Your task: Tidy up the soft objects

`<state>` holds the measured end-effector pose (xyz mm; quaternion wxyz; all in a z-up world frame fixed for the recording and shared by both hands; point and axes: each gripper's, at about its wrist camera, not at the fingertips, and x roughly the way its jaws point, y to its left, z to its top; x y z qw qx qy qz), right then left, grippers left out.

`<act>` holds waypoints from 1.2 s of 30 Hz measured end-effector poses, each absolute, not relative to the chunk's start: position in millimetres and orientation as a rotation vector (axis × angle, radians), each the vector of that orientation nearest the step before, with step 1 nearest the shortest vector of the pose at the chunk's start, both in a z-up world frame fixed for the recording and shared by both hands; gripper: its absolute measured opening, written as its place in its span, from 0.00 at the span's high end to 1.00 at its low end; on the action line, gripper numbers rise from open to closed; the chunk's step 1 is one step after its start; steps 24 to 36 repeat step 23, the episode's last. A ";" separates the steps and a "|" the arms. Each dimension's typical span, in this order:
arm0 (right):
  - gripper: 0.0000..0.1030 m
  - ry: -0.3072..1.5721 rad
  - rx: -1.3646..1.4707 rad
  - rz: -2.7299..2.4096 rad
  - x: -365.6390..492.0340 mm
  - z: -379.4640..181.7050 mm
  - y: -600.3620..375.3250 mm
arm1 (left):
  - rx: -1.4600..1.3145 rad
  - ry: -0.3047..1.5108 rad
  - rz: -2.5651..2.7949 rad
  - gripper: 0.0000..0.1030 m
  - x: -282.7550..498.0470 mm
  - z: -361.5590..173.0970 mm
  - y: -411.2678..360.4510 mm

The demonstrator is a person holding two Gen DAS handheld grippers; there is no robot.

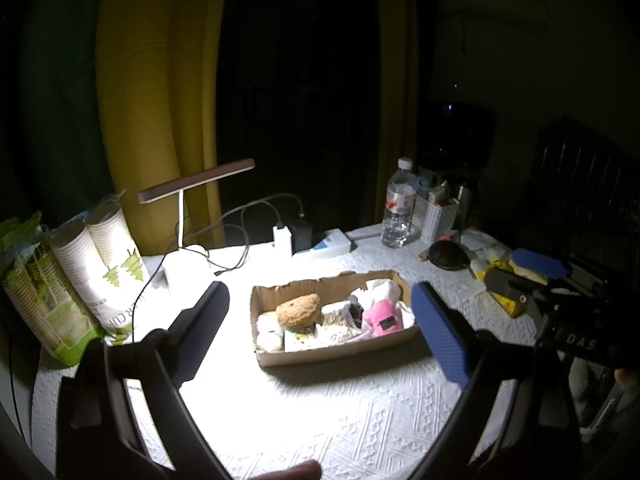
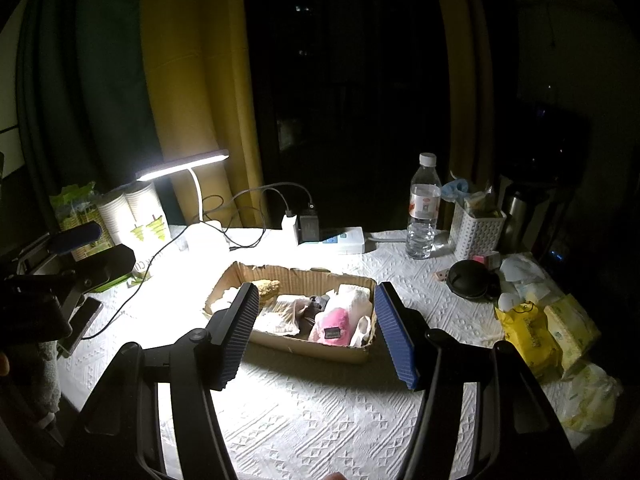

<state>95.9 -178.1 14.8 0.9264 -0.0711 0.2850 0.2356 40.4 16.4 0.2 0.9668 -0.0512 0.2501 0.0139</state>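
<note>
A shallow cardboard box sits mid-table on a white embossed cloth. It holds soft items: a brown knitted toy, a pink plush, white cloths and a beige woven piece. My left gripper is open and empty, held above the table in front of the box. My right gripper is open and empty, also in front of the box. The right gripper shows in the left wrist view, the left gripper in the right wrist view.
A lit desk lamp, stacked paper cups, a power strip with chargers, a water bottle, a white basket, a black round case and tissue packs ring the box.
</note>
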 end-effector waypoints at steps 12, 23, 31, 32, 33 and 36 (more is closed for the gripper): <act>0.38 0.586 -0.144 0.482 99.0 12.1 -178.6 | -0.102 0.517 0.025 0.09 50.2 -5.4 14.1; 0.38 0.589 -0.143 0.480 99.8 10.8 -178.1 | -0.106 0.518 0.011 0.09 62.2 -9.0 12.9; 0.38 0.589 -0.143 0.480 99.8 10.8 -178.1 | -0.106 0.518 0.011 0.09 62.2 -9.0 12.9; 0.38 0.589 -0.143 0.480 99.8 10.8 -178.1 | -0.106 0.518 0.011 0.09 62.2 -9.0 12.9; 0.38 0.589 -0.143 0.480 99.8 10.8 -178.1 | -0.106 0.518 0.011 0.09 62.2 -9.0 12.9; 0.38 0.589 -0.143 0.480 99.8 10.8 -178.1 | -0.106 0.518 0.011 0.09 62.2 -9.0 12.9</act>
